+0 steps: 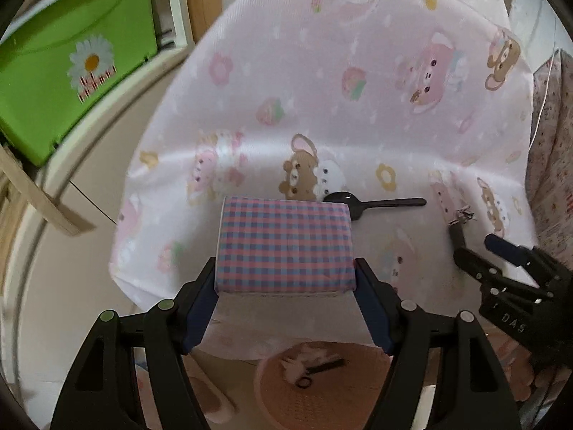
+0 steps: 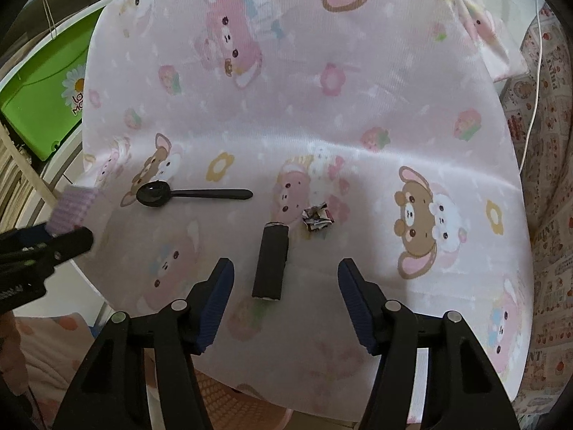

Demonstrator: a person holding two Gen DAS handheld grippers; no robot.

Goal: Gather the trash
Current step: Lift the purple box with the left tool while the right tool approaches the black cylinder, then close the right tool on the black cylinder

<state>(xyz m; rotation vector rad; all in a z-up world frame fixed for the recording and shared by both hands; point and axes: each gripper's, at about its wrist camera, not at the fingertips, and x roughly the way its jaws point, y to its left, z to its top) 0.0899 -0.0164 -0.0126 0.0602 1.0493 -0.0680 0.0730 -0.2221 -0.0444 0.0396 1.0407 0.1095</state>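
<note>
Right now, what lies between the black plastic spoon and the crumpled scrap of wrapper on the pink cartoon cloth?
Only bare pink cartoon cloth separates the black plastic spoon from the crumpled wrapper scrap; the dark rectangular wrapper lies just below that line. Right wrist view.

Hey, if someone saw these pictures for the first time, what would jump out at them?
First the checked pink-and-blue box, clamped between the left gripper fingers at the near edge of the cartoon-bear tablecloth. Then the dark wrapper lying between the open right gripper fingers, with a black spoon and a crumpled scrap just beyond.
</note>
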